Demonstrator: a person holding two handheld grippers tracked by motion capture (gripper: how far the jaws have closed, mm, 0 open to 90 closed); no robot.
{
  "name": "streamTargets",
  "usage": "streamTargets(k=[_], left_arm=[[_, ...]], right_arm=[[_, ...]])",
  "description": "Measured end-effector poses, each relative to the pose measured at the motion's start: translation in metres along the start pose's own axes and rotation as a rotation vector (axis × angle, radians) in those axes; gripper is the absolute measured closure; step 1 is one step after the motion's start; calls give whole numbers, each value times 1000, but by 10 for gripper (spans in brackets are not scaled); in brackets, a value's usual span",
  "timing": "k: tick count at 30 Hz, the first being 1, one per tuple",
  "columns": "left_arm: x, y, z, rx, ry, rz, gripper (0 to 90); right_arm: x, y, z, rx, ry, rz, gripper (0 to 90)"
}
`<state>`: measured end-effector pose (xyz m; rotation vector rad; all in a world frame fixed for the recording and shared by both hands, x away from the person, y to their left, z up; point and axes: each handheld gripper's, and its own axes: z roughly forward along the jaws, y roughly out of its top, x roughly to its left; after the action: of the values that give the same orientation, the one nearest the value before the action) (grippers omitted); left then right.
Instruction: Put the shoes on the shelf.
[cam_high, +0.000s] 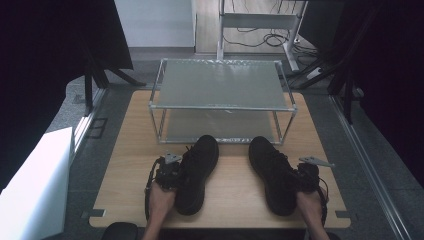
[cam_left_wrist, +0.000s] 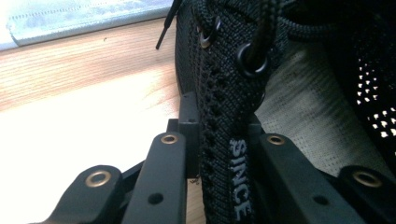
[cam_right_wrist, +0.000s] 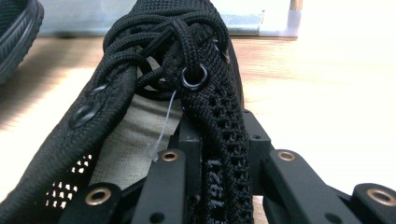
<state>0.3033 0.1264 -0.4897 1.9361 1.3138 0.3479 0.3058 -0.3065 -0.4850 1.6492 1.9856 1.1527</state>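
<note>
wooden table (cam_high: 235, 185) | rack (cam_high: 222, 102) bare | left tool (cam_left_wrist: 219, 154) clamps left shoe (cam_high: 197, 172) | right tool (cam_right_wrist: 219, 158) clamps right shoe (cam_high: 272, 172)

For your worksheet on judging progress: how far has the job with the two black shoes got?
Done: left gripper and right gripper each clamp a shoe's collar edge. In hand: left shoe and right shoe, both on the table. Left, probably: lifting them onto the rack.

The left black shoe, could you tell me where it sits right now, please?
In the high view, the left black shoe lies left of centre on the wooden table, its toe towards the metal rack, with the left tongs gripping its collar.
</note>
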Motion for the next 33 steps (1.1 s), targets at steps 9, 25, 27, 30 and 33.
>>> streamTargets(k=[9,25,27,30,33], left_arm=[[12,5,4,-8,-97,-66,803],[5,21,-23,-149,-251,-136,800],[4,22,-26,-168,-262,-139,800],[2,23,-32,-191,-271,-157,800],[2,24,-37,-215,-286,-179,800]], right_arm=[[-14,-1,-1,-3,150,181,766],[11,17,-12,-93,357,229,764],[15,20,-14,-104,380,231,763],[20,23,-16,-122,418,252,762],[22,25,-17,-142,465,292,762]])
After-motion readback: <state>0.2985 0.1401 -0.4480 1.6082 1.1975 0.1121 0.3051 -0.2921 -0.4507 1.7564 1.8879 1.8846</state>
